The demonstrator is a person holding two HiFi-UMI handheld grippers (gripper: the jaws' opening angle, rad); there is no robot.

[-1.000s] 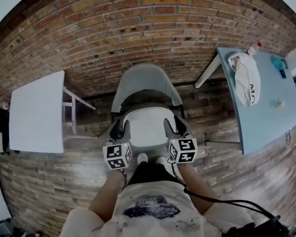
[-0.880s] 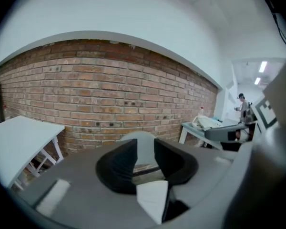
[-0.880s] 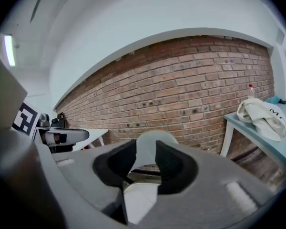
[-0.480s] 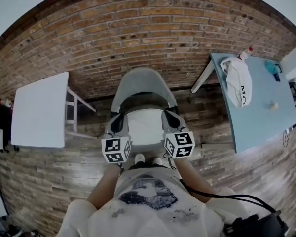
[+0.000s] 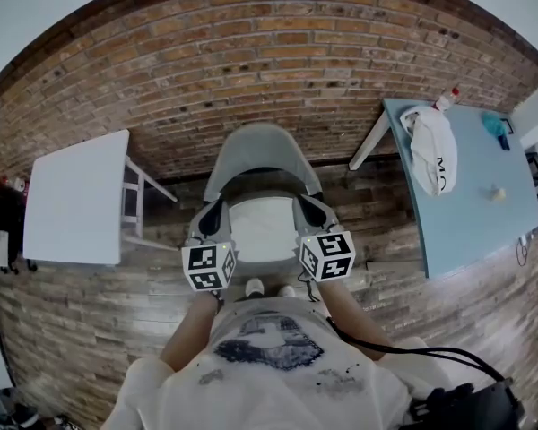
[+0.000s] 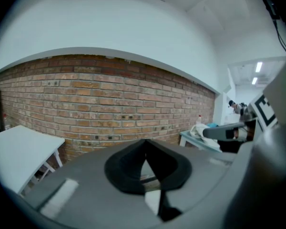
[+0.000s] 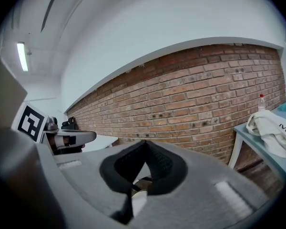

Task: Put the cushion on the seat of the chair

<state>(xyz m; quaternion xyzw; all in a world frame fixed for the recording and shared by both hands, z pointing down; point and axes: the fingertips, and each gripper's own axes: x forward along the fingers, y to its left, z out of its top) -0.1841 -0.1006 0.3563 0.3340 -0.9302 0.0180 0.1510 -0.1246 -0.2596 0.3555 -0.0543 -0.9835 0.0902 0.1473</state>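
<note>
The jaws of the left gripper (image 6: 144, 141) are closed. In the left gripper view their black tips touch, and lower down a white strip of the cushion (image 6: 152, 200) sits in the narrow slit between them. Beyond the tips stands a brick wall (image 6: 109, 109). To the left of the jaws there is a white bench (image 6: 19, 147). To the right of them there is a light blue bench (image 6: 190, 136) with a white cloth (image 6: 199, 129) on it.

In the right gripper view the jaws of the right gripper (image 7: 144, 142) are also together at the tips. Here too a white piece of the cushion shows in the slit below the tips. The brick wall is ahead of the jaws. To the right of them the cloth lies on the blue bench, and a bottle (image 7: 261, 101) with a red cap stands just behind the cloth.

In the head view both grippers point away from the person, toward the grey chair (image 5: 260, 146). The cushion lies between the two pairs of jaws, over the seat and in front of the backrest. The left jaws are at its left edge and the right jaws at its right edge. I cannot tell whether the cushion rests fully on the seat or is held a little above it. A wooden floor (image 5: 90, 312) is under the chair and the benches.
</note>
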